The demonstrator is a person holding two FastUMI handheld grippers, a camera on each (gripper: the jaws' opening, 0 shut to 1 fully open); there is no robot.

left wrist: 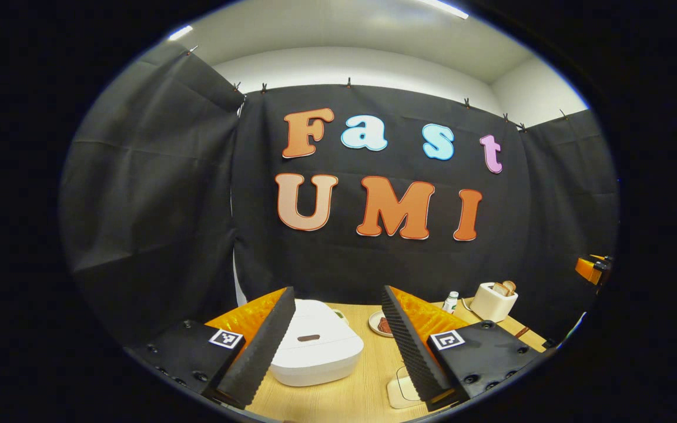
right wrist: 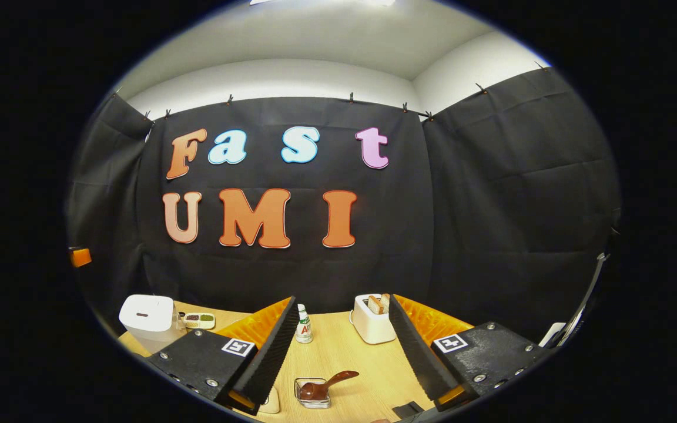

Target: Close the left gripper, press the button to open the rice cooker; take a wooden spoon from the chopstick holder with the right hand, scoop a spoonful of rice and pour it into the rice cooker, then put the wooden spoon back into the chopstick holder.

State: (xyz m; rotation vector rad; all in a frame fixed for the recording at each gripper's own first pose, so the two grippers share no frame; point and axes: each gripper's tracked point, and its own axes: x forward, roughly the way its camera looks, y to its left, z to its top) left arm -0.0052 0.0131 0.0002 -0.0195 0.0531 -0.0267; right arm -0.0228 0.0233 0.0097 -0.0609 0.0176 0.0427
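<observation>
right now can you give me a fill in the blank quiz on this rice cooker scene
1. The lid of the rice cooker is ____.
2. The jaws of the left gripper stand ____.
3. In the right gripper view, the slices of bread stand in the ____ beside the small bottle.
4. The wooden spoon rests with its bowl in a small ____ container.

Missing words: closed; open; toaster; glass

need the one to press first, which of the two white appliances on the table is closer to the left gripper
The rice cooker, lid shut, sits low between the open left gripper fingers. The toaster, with bread in its slots, stands farther back to the right.
</observation>
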